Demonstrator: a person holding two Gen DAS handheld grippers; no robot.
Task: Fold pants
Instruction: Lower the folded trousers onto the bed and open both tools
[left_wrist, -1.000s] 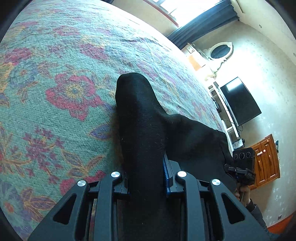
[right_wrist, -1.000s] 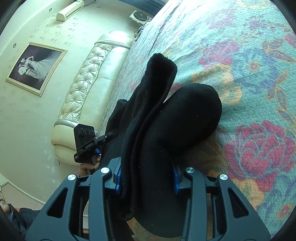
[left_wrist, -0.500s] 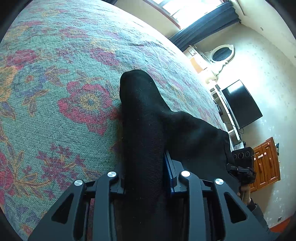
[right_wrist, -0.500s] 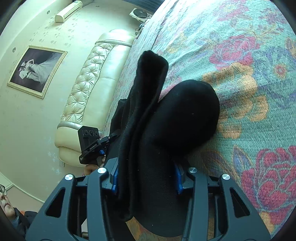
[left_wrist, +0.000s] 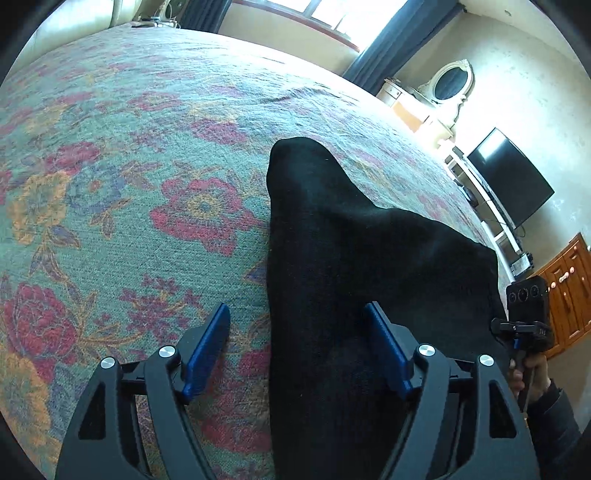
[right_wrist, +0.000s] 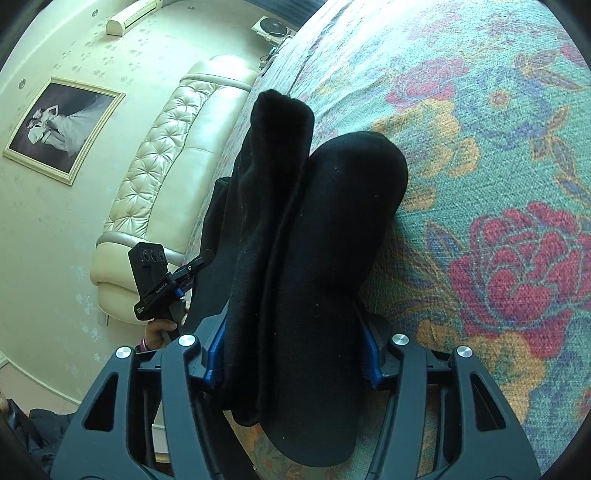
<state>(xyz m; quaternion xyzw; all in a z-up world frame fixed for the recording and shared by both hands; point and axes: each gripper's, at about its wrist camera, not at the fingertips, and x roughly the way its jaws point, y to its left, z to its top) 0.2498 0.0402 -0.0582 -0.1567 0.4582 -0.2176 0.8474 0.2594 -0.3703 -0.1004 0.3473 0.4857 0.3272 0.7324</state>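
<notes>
The black pants (left_wrist: 351, 295) lie folded on the floral bedspread (left_wrist: 110, 166), a long dark bundle running from the near edge toward the middle of the bed.

In the left wrist view, the left gripper (left_wrist: 299, 350) stands wide apart, its jaws having just been opening. The left blue pad (left_wrist: 207, 350) hangs over bare bedspread at about 7 o'clock, clear of the cloth; the right blue pad sits against or over the pants' edge at about 5 o'clock. The fabric lies between the jaws but is not pinched. At 4 o'clock the other gripper's camera block shows, held by a hand (left_wrist: 532, 373) in a dark sleeve.

In the right wrist view, the right gripper (right_wrist: 291, 354) has also just been opening. Its two blue pads (right_wrist: 216, 347) flank a thick double fold of the pants (right_wrist: 314, 240) that fills the gap; whether they still press the cloth I cannot tell. The fold reaches up toward 12 o'clock, its rounded end resting on the bedspread (right_wrist: 498, 147). The cream tufted headboard (right_wrist: 166, 147) stands at 10 o'clock.
</notes>
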